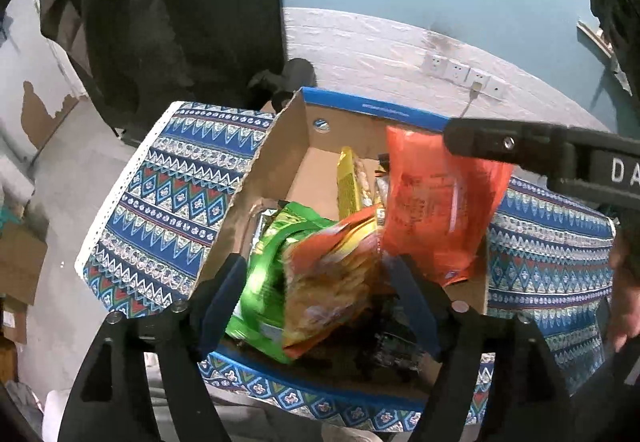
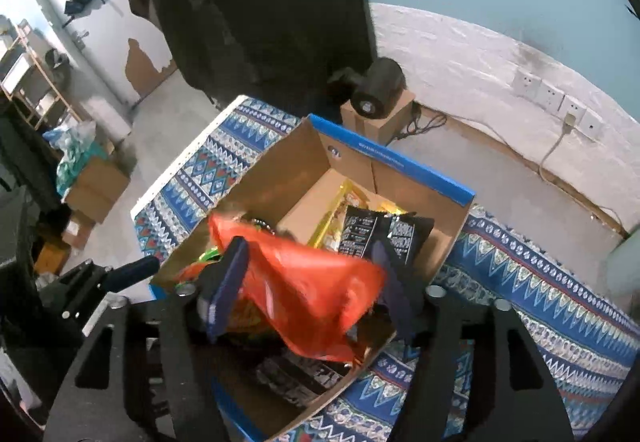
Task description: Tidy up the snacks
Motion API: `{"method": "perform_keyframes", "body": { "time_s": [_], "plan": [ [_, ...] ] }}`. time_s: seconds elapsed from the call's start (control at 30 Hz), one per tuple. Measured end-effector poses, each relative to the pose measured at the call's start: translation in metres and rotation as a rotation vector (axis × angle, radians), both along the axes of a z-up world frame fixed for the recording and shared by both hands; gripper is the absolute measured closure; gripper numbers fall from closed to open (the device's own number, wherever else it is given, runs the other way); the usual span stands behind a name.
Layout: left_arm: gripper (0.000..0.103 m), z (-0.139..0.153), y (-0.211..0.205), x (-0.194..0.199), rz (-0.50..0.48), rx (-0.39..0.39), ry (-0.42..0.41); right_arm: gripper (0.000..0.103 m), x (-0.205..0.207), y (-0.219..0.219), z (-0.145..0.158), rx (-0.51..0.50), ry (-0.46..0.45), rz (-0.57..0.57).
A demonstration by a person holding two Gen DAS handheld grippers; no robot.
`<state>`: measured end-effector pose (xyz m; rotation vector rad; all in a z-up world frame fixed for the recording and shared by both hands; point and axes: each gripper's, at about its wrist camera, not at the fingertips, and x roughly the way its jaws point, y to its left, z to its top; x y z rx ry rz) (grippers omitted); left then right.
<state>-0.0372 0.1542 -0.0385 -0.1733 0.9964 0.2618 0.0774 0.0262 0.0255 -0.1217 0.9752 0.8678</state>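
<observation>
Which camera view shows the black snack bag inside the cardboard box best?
The right wrist view: the black snack bag stands upright against the cardboard box wall, its print visible. In the left wrist view, the red bag hides nearly all of it.

**Red packet between parted fingers above the snack box**

The right gripper (image 2: 308, 282) points down into an open brown cardboard box with a blue rim (image 2: 400, 164), which sits on a blue zigzag-patterned cloth (image 2: 540, 282). Its jaws stand apart, and a crinkled red-orange plastic snack packet (image 2: 312, 290) lies tilted between them, blurred. Whether the pads touch it is unclear. Deeper in the box lie a black printed snack bag (image 2: 384, 234) and a yellow packet (image 2: 340, 202). The left gripper (image 2: 132, 270) shows beside the box's left edge.
</observation>
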Motion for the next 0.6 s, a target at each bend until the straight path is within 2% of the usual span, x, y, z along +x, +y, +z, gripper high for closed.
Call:
{"method": "perform_keyframes", "body": {
  "time_s": [0.1, 0.43, 0.6],
  "plan": [
    [0.024, 0.004, -0.003, -0.003, -0.008, 0.004, -0.005, 0.030, -0.001, -0.004, 0.006, 0.011, -0.021, -0.014],
    [0.023, 0.016, -0.011, -0.013, -0.024, 0.010, -0.014, 0.029, -0.003, -0.025, 0.030, 0.083, -0.103, -0.051],
    [0.023, 0.024, -0.016, -0.019, -0.037, 0.019, -0.029, 0.029, -0.006, -0.035, 0.033, 0.071, -0.100, -0.060]
  ]
}}
